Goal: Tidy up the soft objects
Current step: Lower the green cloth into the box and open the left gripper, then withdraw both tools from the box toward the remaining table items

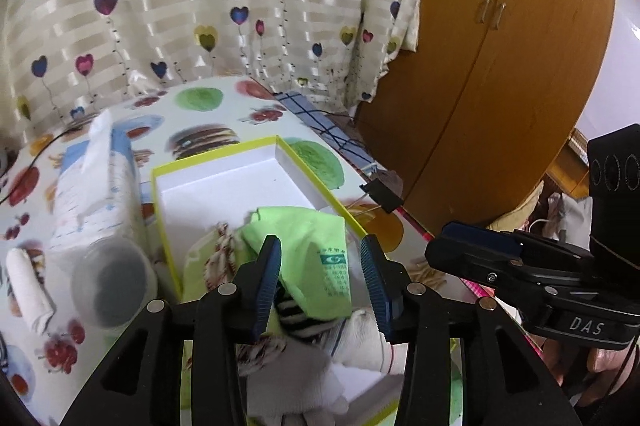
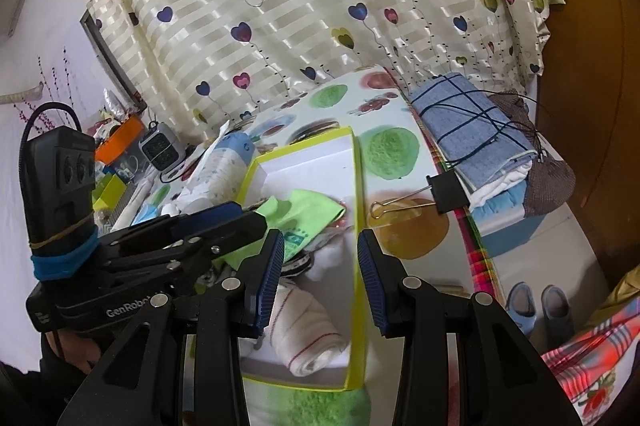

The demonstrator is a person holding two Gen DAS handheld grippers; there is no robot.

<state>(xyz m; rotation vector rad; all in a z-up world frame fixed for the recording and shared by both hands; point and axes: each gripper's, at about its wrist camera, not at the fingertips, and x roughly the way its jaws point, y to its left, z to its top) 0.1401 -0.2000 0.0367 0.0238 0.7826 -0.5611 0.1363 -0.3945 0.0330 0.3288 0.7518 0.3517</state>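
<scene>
A white box with a yellow rim (image 1: 216, 156) (image 2: 360, 186) stands on the food-print tablecloth and holds soft items. A light green cloth (image 1: 308, 238) (image 2: 304, 214) lies on top of them, with a printed label. My left gripper (image 1: 320, 282) (image 2: 244, 216) hovers open just over it, and its pads stand apart from the cloth. Below it lie a black-and-white striped piece (image 1: 296, 318) and white socks (image 1: 360, 338). A rolled white sock with red stripes (image 2: 308, 330) lies at the box's near end. My right gripper (image 2: 320, 278) (image 1: 444, 246) is open above the box's right wall, with nothing between its pads.
A tissue pack (image 1: 96, 186), a clear cup (image 1: 114, 282) and a rolled white cloth (image 1: 30, 286) sit left of the box. A black binder clip (image 2: 448, 192) and folded blue towels (image 2: 472, 134) lie to its right. Heart-print curtain behind, wooden wardrobe (image 1: 500, 66) at right, slippers (image 2: 536, 302) on the floor.
</scene>
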